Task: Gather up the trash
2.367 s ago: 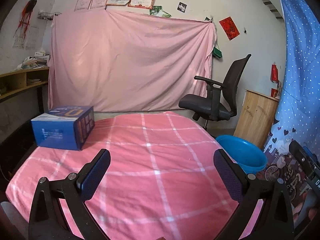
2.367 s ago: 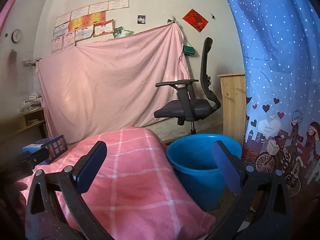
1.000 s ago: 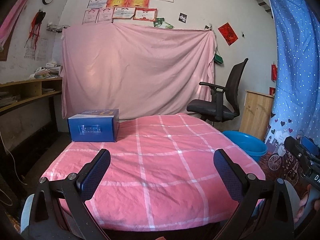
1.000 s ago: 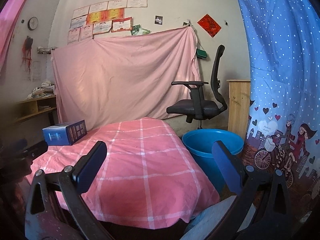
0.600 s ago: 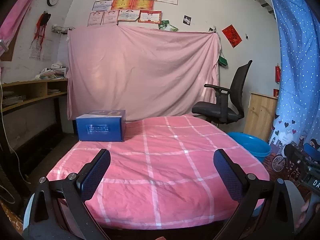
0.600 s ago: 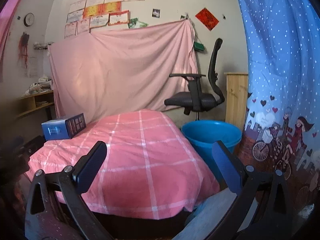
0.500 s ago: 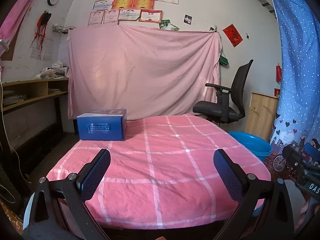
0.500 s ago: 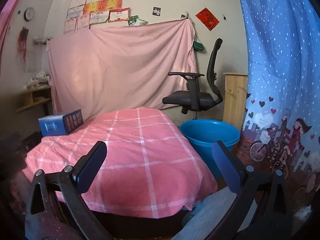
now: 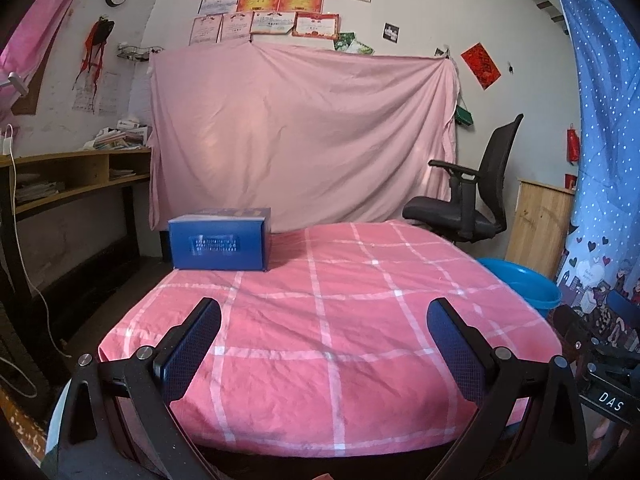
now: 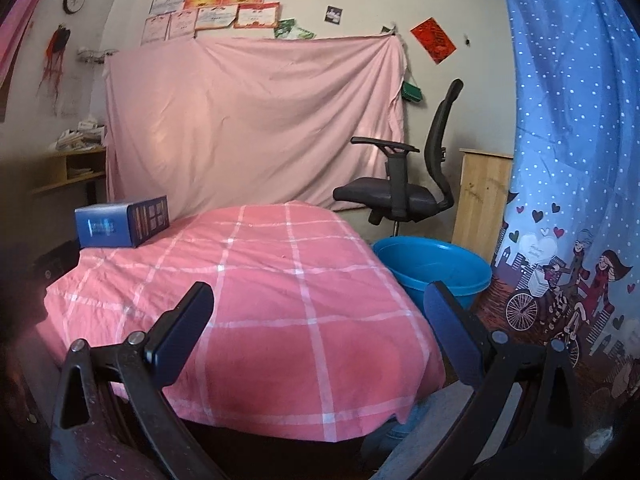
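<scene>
A blue cardboard box stands on the far left corner of a table covered with a pink checked cloth; it also shows in the right wrist view. A blue plastic tub stands on the floor to the right of the table, and its rim shows in the left wrist view. My left gripper is open and empty, held off the table's near edge. My right gripper is open and empty, near the table's front right corner.
A black office chair and a wooden cabinet stand behind the tub. A blue patterned curtain hangs at the right. A pink sheet covers the back wall. A wooden shelf runs along the left.
Both grippers have drawn back from the table, so the whole cloth and its near edge now show. Both stayed open and empty. The box and tub have not moved.
</scene>
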### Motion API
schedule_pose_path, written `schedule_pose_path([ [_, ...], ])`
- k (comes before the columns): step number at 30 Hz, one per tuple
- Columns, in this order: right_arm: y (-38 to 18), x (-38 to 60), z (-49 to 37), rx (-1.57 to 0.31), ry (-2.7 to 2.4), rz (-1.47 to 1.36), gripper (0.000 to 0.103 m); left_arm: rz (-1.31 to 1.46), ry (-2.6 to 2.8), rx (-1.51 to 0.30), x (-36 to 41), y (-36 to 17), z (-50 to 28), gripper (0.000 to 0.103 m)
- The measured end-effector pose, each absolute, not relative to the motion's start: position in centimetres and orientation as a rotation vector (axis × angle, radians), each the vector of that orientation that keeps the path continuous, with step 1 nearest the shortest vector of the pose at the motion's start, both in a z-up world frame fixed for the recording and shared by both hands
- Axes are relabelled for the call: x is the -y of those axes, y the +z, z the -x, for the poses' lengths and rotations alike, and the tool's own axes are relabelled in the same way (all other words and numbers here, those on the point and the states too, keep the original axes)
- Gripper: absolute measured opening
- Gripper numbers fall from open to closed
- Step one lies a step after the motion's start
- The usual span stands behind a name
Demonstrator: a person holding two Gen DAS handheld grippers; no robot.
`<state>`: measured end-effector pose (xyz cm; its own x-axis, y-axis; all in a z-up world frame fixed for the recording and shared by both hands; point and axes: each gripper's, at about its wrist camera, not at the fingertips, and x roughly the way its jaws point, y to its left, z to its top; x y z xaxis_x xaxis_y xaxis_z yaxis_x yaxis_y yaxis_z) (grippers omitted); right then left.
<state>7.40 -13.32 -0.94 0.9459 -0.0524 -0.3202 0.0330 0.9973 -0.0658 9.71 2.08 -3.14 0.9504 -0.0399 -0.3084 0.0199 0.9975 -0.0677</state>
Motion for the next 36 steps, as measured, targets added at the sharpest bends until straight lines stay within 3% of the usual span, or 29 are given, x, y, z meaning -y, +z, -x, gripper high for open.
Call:
schedule_pose_path([
  [36,-0.88,13.93,-7.01,-0.311,-0.062,0.024,0.103,0.076,-0.037,-0.342,-2.72,-3.57,-10.00,0.101],
])
